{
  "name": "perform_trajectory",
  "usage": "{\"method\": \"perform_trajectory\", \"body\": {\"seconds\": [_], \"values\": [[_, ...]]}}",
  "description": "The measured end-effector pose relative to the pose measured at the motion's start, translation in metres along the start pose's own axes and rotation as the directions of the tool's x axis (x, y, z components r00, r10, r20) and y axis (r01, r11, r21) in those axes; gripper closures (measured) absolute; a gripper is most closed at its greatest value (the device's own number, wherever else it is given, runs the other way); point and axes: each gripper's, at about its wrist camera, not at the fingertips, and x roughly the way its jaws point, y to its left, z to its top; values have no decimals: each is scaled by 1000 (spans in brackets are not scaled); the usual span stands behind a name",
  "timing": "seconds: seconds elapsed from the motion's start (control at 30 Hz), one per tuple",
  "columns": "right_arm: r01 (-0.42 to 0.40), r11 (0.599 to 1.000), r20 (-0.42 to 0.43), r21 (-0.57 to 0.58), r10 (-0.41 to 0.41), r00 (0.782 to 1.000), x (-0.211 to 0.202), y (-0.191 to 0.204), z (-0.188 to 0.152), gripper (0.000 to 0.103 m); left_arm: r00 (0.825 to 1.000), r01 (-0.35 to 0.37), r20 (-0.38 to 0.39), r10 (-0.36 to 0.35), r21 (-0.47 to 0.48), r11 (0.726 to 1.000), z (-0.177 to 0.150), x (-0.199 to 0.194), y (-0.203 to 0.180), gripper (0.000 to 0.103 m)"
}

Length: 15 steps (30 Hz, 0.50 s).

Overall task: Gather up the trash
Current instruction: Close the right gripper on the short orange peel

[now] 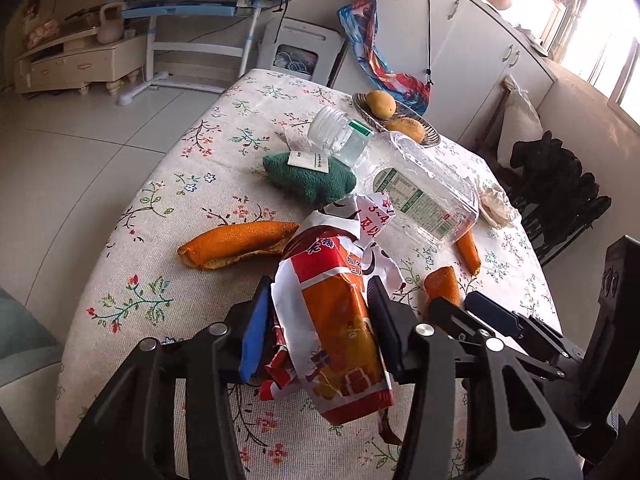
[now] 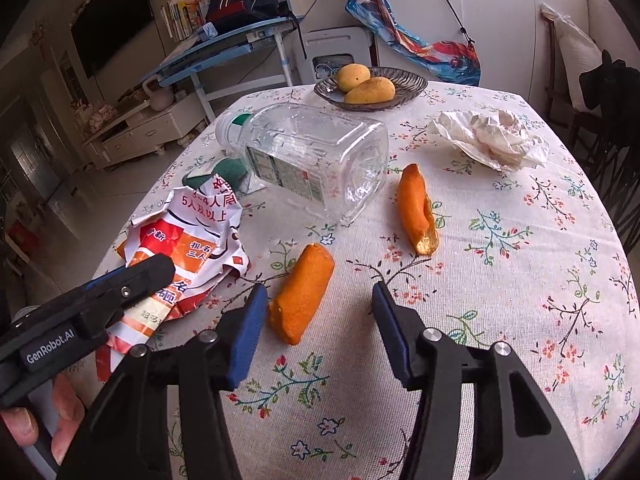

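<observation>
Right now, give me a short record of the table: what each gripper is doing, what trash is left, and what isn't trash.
left gripper: shut on the wrapper, at the table's near edge
right gripper: open, one finger beside a peel piece, not pinching it
trash loose: bottle on its side, tissue, second peel piece, long peel
not trash: bowl with two mangoes
other: green cloth under the bottle's neck
surface: floral tablecloth
</observation>
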Motion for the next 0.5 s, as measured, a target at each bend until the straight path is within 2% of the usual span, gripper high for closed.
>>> {"method": "perform_trajectory", "body": {"seconds": [0.03,0.1,0.37,0.5], "values": [[0,1000,-6,-9,0,1000,0,1,0,69,1000,6,1,-6,-2,1000,-1,-3,1,62],[-14,1000,-16,-10,14,1000,0,0,0,81,1000,12,8,-12,0,1000,-4,-11,2,65],[-27,1000,-7,-1,27,1000,-21,-10,-11,83,999,37,13,-36,-13,999,-33,-45,11,66],[-33,999,-18,15,33,999,-25,-15,-19,83,1000,23,6,-23,-2,1000,-40,-46,12,56]]}}
